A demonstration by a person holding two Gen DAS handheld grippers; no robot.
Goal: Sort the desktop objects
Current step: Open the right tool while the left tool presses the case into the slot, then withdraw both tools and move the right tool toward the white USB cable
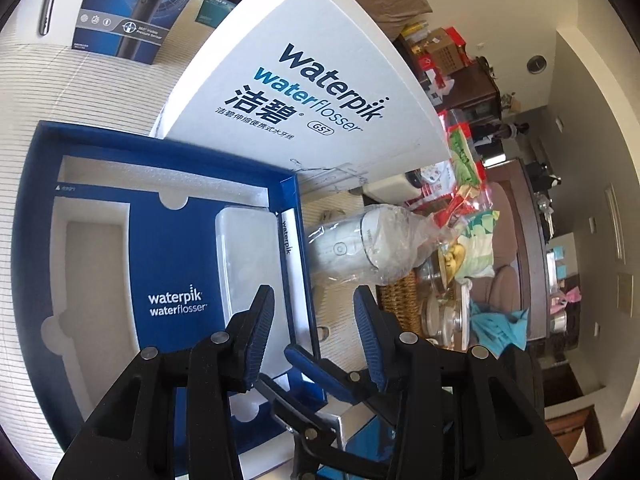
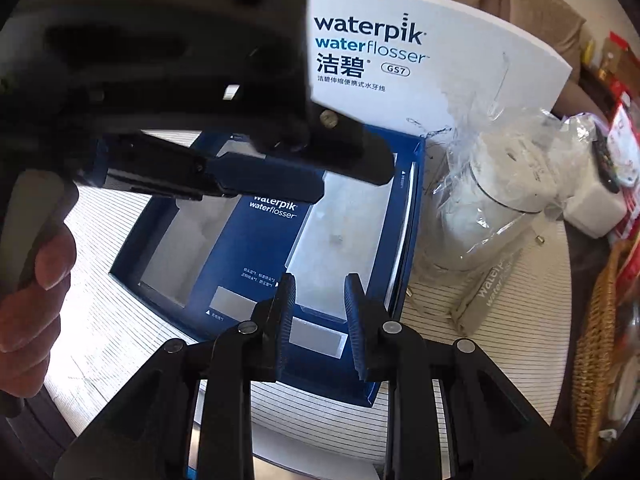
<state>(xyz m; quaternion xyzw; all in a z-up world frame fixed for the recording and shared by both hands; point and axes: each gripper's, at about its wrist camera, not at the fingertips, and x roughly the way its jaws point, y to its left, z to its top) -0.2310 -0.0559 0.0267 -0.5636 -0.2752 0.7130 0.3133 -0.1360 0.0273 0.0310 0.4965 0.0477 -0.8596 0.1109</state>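
Note:
An open blue Waterpik box (image 1: 100, 264) (image 2: 224, 248) lies on a white striped mat, with white recesses and a frosted plastic case (image 1: 248, 264) (image 2: 344, 232) set in its right slot. Its white lid (image 1: 312, 80) (image 2: 400, 56) stands propped behind it. A white water flosser wrapped in clear plastic (image 1: 360, 244) (image 2: 496, 204) lies to the right of the box. My left gripper (image 1: 314, 304) is open and empty above the box's right edge. My right gripper (image 2: 320, 292) is open and empty over the frosted case. The left gripper's body also crosses the right wrist view (image 2: 352, 160).
A beige Waterpik pouch (image 2: 488, 284) lies beside the flosser. A blue toothbrush box (image 1: 132, 12) stands at the back left. A wicker basket (image 2: 596, 344) (image 1: 400, 300), snack packets (image 1: 468, 184) and glass jars (image 1: 444, 312) crowd the right side.

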